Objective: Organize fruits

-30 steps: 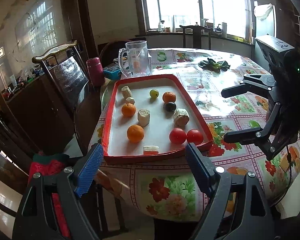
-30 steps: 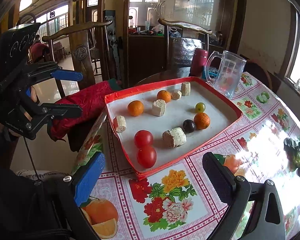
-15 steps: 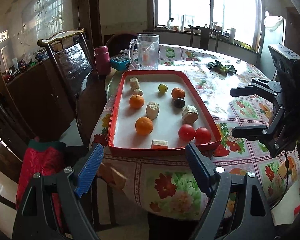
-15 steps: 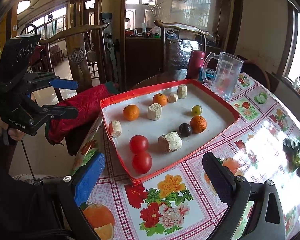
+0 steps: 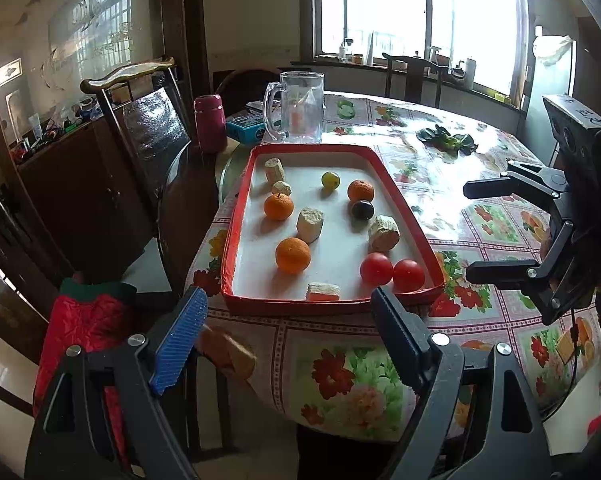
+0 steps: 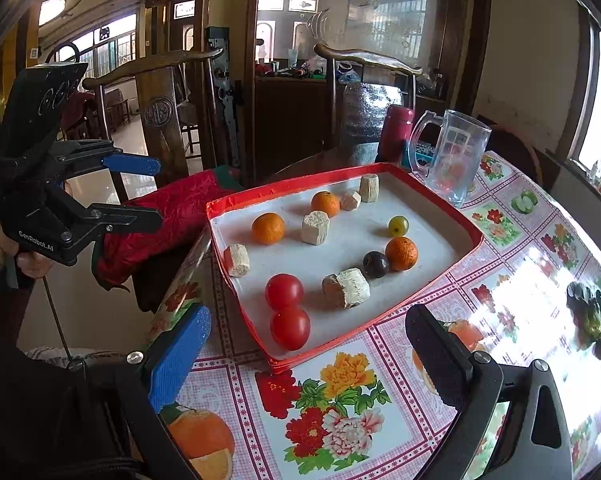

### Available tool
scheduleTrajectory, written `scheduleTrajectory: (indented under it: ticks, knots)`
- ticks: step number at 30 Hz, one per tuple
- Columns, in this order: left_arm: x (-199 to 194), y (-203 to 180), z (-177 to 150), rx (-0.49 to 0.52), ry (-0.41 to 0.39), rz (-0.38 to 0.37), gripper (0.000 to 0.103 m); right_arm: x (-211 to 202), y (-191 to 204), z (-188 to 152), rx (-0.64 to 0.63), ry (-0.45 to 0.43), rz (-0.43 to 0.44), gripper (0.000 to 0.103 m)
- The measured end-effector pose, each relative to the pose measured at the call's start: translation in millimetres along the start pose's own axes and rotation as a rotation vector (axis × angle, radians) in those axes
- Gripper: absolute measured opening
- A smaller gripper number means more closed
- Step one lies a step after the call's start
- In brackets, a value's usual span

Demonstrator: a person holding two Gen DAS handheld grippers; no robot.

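A red-rimmed tray (image 5: 236,236) (image 6: 474,236) with a white floor sits near the table edge. It holds three oranges (image 5: 292,255) (image 6: 268,228), two red tomatoes (image 5: 376,268) (image 6: 290,327), a green grape (image 5: 330,180) (image 6: 398,226), a dark plum (image 5: 362,209) (image 6: 375,264) and several pale cut chunks (image 5: 310,224) (image 6: 346,287). My left gripper (image 5: 288,336) is open and empty, off the table's near edge in front of the tray. My right gripper (image 6: 308,356) is open and empty, above the tablecloth beside the tray's tomato corner.
A clear glass mug (image 5: 298,108) (image 6: 452,160), a magenta bottle (image 5: 210,124) and a blue box (image 5: 246,127) stand behind the tray. Dark leaves (image 5: 446,138) lie on the floral tablecloth. Wooden chairs (image 5: 140,120) stand left, one draped with red cloth (image 6: 156,216).
Both grippers have drawn back and risen slightly from the tray, which now looks a bit smaller and more centred. Both stay open; nothing on the tray has moved.
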State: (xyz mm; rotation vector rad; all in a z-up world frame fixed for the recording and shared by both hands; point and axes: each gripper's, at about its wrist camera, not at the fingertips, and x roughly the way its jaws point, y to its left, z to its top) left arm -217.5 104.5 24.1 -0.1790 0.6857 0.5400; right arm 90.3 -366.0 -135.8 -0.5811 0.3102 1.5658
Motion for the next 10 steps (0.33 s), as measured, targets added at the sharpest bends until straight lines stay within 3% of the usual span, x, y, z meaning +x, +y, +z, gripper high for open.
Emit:
scheduleTrajectory:
  ticks: [10]
  knots:
    - [0.9,-12.1,3.7,0.026,0.008,-0.002,0.084,-1.9,-1.4,-3.9,0.017,-0.005,0.005,0.099]
